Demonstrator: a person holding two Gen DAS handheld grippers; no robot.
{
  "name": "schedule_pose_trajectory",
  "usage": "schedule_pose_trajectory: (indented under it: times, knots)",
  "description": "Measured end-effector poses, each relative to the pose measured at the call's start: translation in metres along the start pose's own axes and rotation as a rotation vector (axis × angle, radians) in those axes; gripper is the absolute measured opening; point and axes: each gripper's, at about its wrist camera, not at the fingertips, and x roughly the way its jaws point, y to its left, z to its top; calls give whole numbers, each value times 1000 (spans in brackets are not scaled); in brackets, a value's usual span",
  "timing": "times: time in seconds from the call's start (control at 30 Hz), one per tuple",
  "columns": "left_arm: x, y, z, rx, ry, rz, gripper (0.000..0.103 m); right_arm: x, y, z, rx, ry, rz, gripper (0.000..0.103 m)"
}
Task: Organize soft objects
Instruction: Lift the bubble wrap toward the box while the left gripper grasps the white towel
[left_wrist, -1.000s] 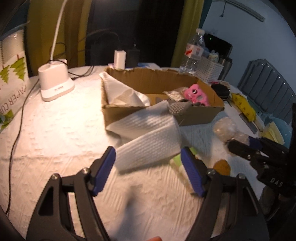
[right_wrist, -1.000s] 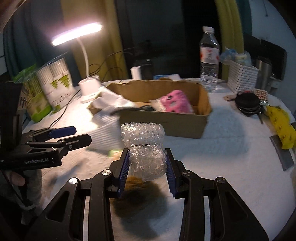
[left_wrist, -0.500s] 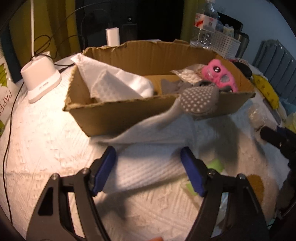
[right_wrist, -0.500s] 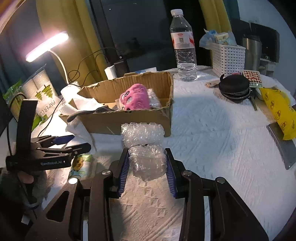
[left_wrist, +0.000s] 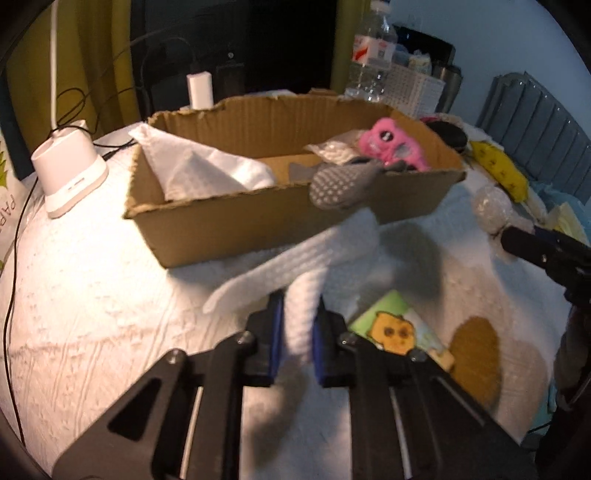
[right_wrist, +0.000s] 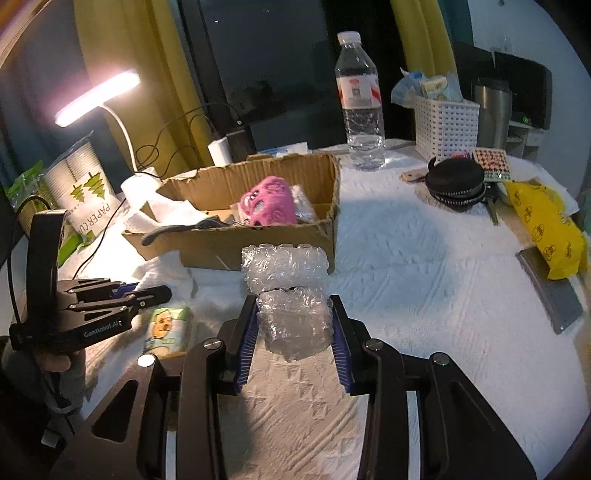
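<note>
Low centre of the left view, left gripper (left_wrist: 297, 334) pinches the towel (left_wrist: 295, 273), which trails to the box (left_wrist: 229, 229). Right gripper (right_wrist: 293, 328) clamps the bubble wrap (right_wrist: 291, 295), frame centre. Lift the towel high enough to clear the box wall before dropping; avoid dragging the sock (left_wrist: 332, 184).

- A lived-in home room, at night.
- Yellow curtains (right_wrist: 147, 74) frame a dark window (right_wrist: 280, 59).
- A desk (right_wrist: 424, 266) under white cloth carries a lamp (right_wrist: 98, 96), bottle (right_wrist: 360, 107), basket (right_wrist: 445, 125) and paper cups (right_wrist: 83, 184).
</note>
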Motion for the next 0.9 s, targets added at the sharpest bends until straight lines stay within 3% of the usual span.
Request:
schedule_pose_trajectory:
  times: [0.5,0.9]
  knots:
    - [-92,30,7,-36,-189,-33,14,-29,37,14,-61,-46,-28,39]
    - [-99,42,47,-35,-259,-50,14,-19,41,52,-95,-72,-39,39]
